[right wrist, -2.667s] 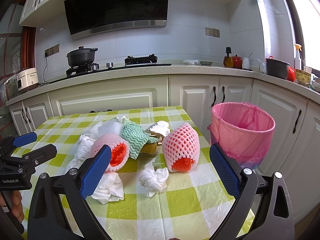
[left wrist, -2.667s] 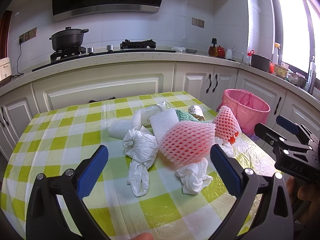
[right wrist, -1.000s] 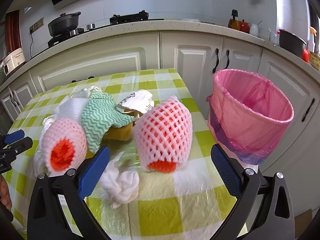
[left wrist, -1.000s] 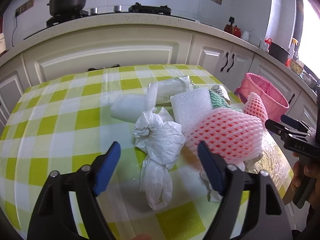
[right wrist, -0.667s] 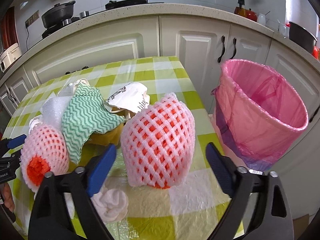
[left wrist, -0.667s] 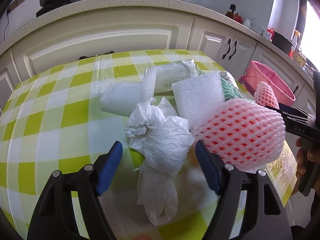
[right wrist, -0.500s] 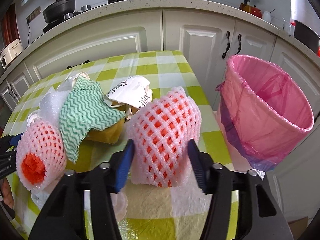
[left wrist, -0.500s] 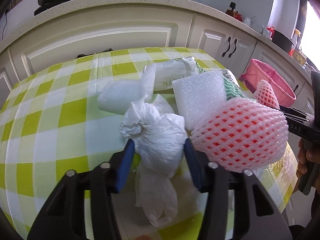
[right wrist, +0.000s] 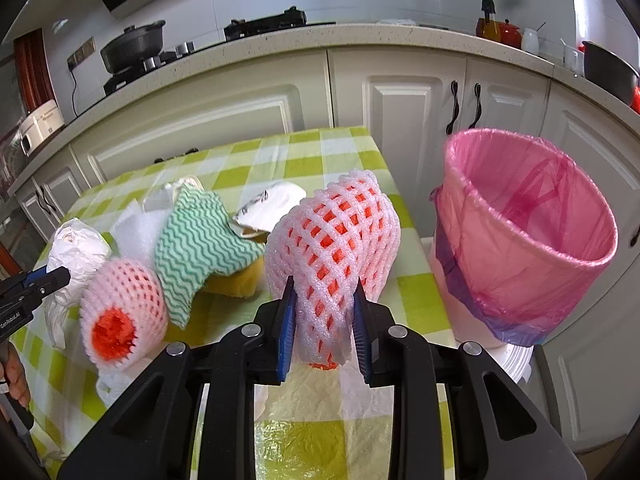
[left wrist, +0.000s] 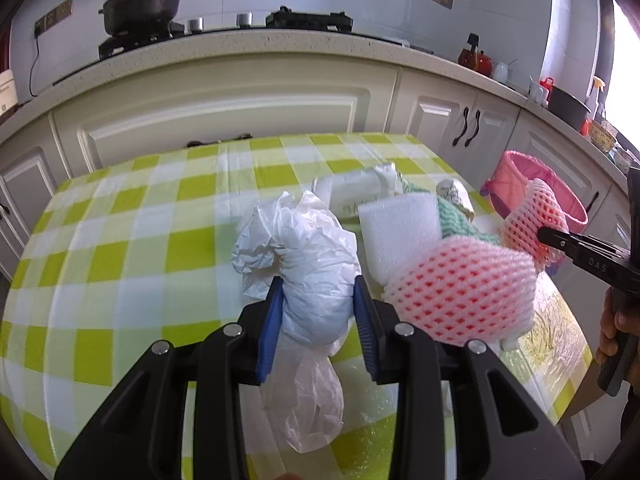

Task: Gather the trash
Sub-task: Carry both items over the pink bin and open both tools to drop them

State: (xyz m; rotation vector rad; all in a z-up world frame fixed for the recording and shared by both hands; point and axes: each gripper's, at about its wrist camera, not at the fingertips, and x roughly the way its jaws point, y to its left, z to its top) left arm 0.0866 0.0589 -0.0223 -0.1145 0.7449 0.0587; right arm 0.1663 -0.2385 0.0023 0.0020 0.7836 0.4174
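Left gripper (left wrist: 318,318): wide a second ago, jaws closing on the crumpled white plastic bag (left wrist: 308,264) over the checked table (left wrist: 120,240).
Right gripper (right wrist: 323,320): from wide apart, clamped on the pink foam fruit net (right wrist: 334,236).
Pink-lined bin (right wrist: 532,240): beside the table, empty.
Meaning: both pieces secured; binning judged next.

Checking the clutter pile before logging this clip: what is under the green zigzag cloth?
A yellow sponge-like block pokes out under the green zigzag cloth. The cloth's lower corner overlaps the pink foam net. How far the block reaches under it is hidden.
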